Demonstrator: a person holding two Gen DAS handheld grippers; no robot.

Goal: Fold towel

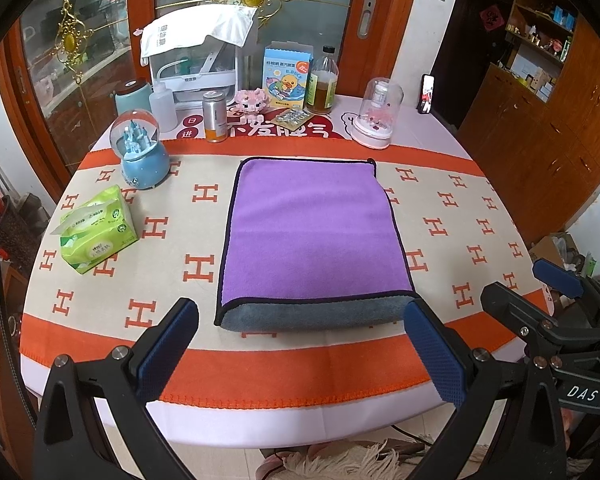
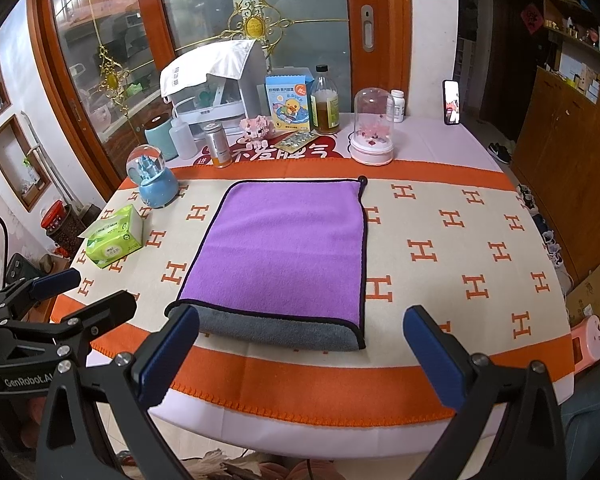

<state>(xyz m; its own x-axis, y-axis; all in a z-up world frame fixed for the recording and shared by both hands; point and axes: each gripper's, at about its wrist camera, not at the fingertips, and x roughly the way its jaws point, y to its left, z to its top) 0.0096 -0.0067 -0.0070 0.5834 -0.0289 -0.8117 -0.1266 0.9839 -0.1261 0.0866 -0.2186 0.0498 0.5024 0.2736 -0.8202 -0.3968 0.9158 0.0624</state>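
My left gripper (image 1: 300, 336) and right gripper (image 2: 300, 340) both hang with jaws spread, holding nothing. At twelve o'clock, the purple microfibre towel with grey underside (image 1: 312, 236) lies doubled over on the orange-bordered bench (image 1: 300, 380); one fold looks done, another perhaps left.

left tool (image 1: 300, 340): fingers spread, empty | right tool (image 2: 300, 344): fingers spread, empty

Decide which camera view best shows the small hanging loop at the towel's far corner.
The right wrist view: the hanging loop stands out dark against the pale cloth at the purple towel's far right corner. In the left wrist view the loop blends into the dark edging.
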